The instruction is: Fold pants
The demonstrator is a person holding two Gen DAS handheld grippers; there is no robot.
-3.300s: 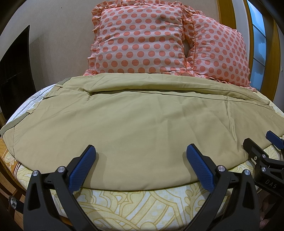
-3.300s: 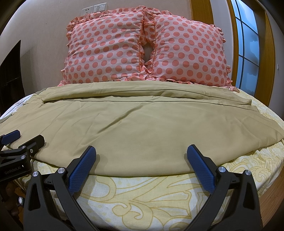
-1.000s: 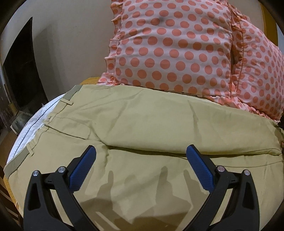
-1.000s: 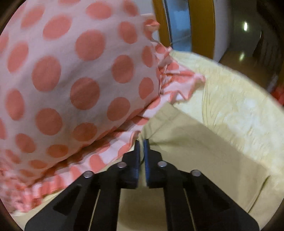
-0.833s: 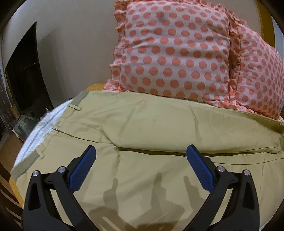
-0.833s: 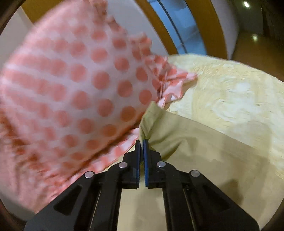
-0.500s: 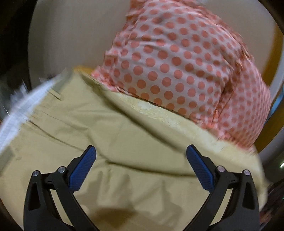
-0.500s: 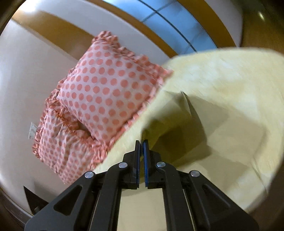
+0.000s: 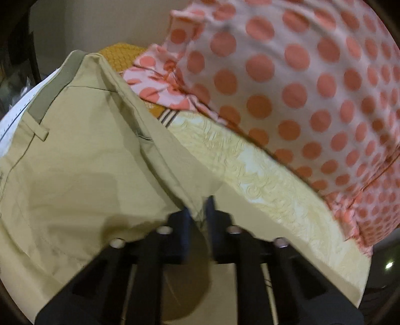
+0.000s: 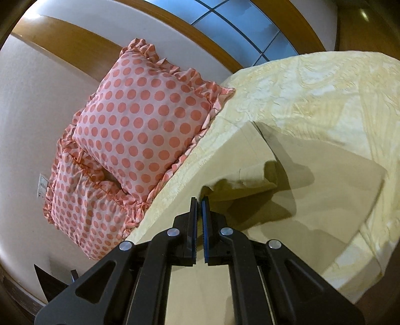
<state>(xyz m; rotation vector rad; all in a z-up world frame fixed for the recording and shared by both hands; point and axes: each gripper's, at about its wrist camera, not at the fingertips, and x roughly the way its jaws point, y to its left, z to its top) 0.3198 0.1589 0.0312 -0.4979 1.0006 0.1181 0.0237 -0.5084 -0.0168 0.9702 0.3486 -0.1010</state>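
Note:
Khaki pants [image 9: 75, 170] lie on a bed; the waistband with belt loops is at the upper left in the left wrist view. My left gripper [image 9: 198, 210] is shut on the far edge of the pants and lifts it, baring the bedspread behind. My right gripper [image 10: 199, 202] is shut on the pants' far edge near the leg end [image 10: 250, 172] and holds it up off the bed, so the cloth sags below the pinch.
Two pink pillows with orange dots [image 10: 140, 117] lean against the wall behind the pants, close to the left gripper [image 9: 300, 75]. The yellow patterned bedspread [image 10: 312, 95] covers the bed. A window with wooden frame [image 10: 240, 22] is beyond.
The left gripper has shut on the pants' far edge; it was open half a second ago. Both grippers have pulled that edge up and away from the pillows.

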